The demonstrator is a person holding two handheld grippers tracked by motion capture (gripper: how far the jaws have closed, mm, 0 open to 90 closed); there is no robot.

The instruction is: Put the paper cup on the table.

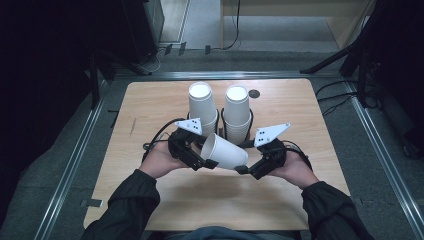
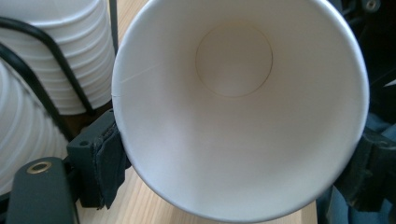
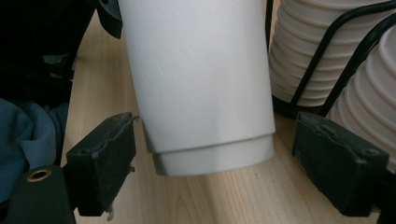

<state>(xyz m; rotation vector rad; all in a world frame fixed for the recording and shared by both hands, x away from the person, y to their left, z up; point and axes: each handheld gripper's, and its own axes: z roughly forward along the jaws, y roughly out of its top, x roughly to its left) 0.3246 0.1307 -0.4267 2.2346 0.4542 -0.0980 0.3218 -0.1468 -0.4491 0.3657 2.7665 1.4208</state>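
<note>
A white paper cup (image 1: 225, 151) lies on its side in the air between my two grippers, just above the wooden table (image 1: 150, 110). My left gripper (image 1: 206, 154) is shut on the cup's rim end. In the left gripper view I look straight into the cup (image 2: 233, 116), and the left gripper (image 2: 238, 168) presses its black pads (image 2: 109, 163) on both sides of the rim. My right gripper (image 1: 244, 159) stands open around the cup's base. In the right gripper view the cup (image 3: 201, 84) hangs between the right gripper (image 3: 219, 158) jaws with gaps at both sides.
Two stacks of white cups (image 1: 202, 102) (image 1: 236, 107) stand upside down in a black wire holder just behind the grippers, close to the held cup. A small dark disc (image 1: 254, 93) lies at the table's far edge. Bare wood lies to the left, right and front.
</note>
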